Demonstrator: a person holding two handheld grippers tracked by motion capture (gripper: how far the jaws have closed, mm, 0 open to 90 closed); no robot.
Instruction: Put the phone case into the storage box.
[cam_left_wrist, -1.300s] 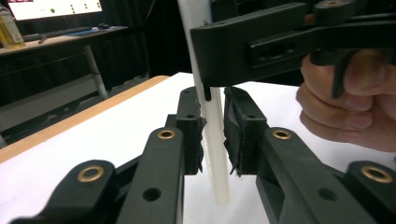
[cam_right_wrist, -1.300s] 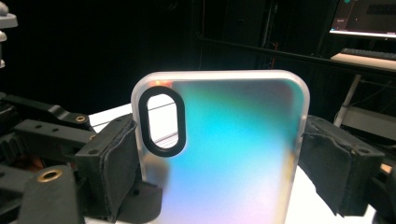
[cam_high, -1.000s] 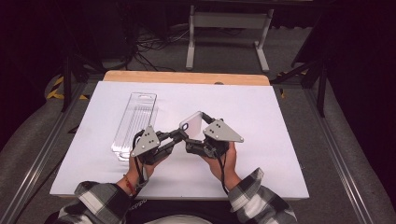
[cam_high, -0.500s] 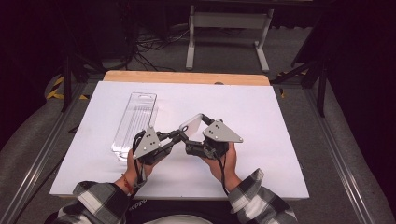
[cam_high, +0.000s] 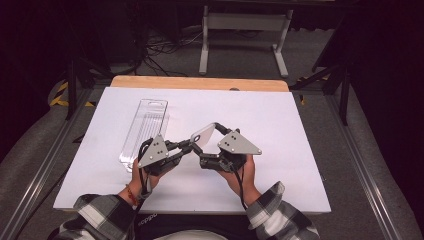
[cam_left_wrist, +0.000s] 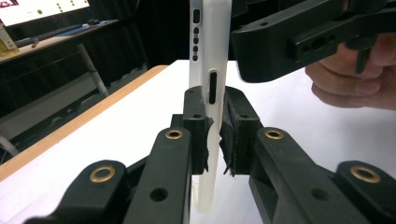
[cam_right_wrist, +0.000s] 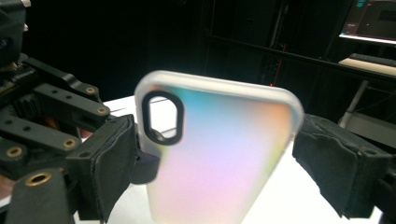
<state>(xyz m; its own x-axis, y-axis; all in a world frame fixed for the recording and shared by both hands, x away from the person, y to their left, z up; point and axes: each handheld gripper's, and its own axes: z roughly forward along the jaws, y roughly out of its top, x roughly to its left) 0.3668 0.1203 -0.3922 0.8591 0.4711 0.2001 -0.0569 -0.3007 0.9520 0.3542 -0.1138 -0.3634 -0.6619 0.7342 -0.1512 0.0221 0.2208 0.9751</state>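
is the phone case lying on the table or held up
Held up: the left tongs pinch the case edge-on, and the right tongs straddle its width, above the table.

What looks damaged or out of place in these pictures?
The black padding on the left gripper fingers looks frayed, with torn edges hanging beside the frosted phone case it pinches. The clear plastic package lies open-looking and slightly askew on the white table. Nothing is spilled.
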